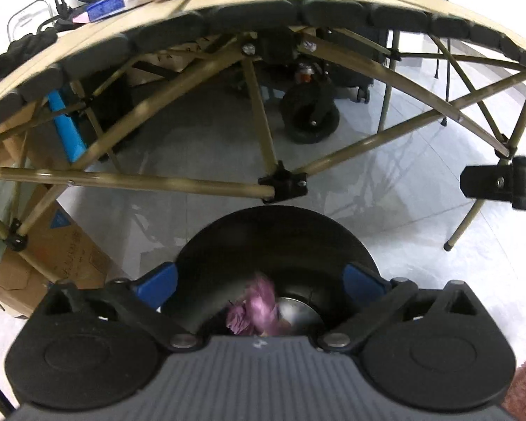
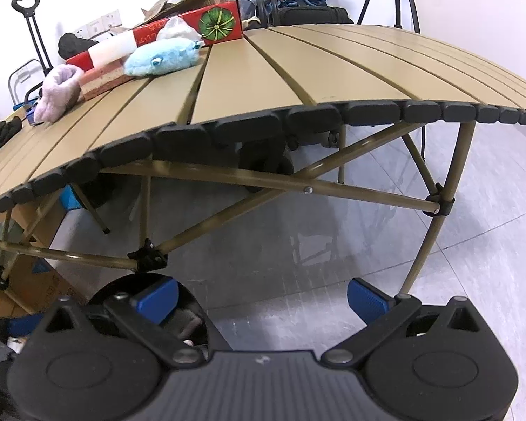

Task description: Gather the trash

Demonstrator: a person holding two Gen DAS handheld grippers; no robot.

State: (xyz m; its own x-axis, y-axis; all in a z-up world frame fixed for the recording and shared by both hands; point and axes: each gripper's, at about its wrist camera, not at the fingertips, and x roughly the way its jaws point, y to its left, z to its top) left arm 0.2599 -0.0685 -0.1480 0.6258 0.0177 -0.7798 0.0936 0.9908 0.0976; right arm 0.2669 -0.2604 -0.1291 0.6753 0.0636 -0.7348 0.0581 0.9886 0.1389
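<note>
trash: a crumpled purple wrapper [image 1: 254,307], blurry, sitting right at the mouth of the black bin [image 1: 273,242] and below the left gripper [image 1: 259,280]. Looks like it's dropping in or already lying inside, can't say which.

left gripper: jaws spread wide, blue pads [image 1: 157,280] well clear of the wrapper, nothing pinched.

right gripper [image 2: 261,296]: jaws also wide apart and empty, hanging over bare floor [image 2: 456,263] beside the bin.

how it'll handle: my guess is featherlight, soft and crinkly, maybe a bit slick (foil-ish sheen). Nothing fragile. If it needs regrabbing, pinch the bunched middle, not a loose edge, or it'll just slide out.

still on the table [image 2: 298,80]: blue plush toy [image 2: 163,58], pinkish fluffy thing [image 2: 58,93], red box [image 2: 193,28]. No obvious trash there from the right view, honestly.
</note>
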